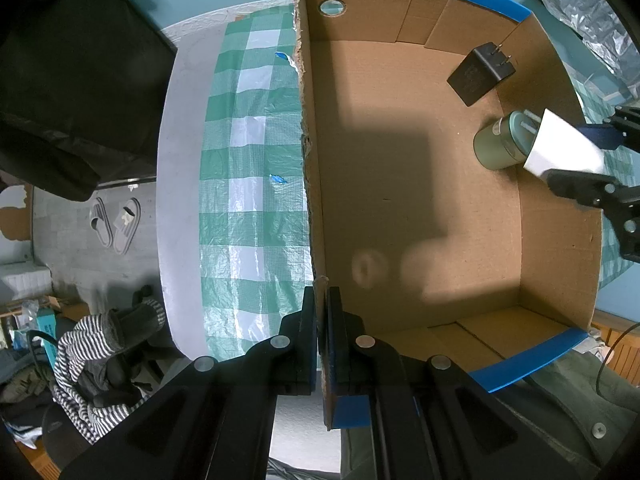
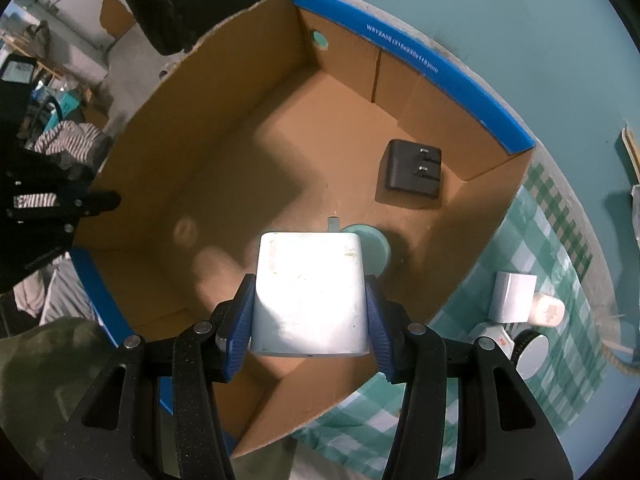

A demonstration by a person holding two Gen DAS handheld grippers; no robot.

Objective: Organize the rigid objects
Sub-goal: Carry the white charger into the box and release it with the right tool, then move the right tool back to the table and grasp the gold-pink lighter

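An open cardboard box (image 1: 400,20) with blue-taped rims stands on a checked tablecloth. My left gripper (image 1: 321,314) is shut on the box's left wall, one finger on each side. It also shows at the left edge of the right wrist view as the left gripper (image 2: 96,201). My right gripper (image 2: 310,308) is shut on a white charger block (image 2: 310,292) and holds it over the inside of the box. From the left wrist view the white charger (image 1: 560,148) hangs by the right wall. On the box floor lie a black plug adapter (image 2: 414,170) and a green round jar (image 2: 374,246), which sits just beyond the white charger.
On the green-and-white cloth (image 2: 552,240) right of the box lie a small white box (image 2: 514,296), a white bottle (image 2: 549,310) and a round lid (image 2: 532,354). Left of the box the table edge (image 1: 180,200) drops to a floor with slippers (image 1: 116,224) and striped clothing (image 1: 92,352).
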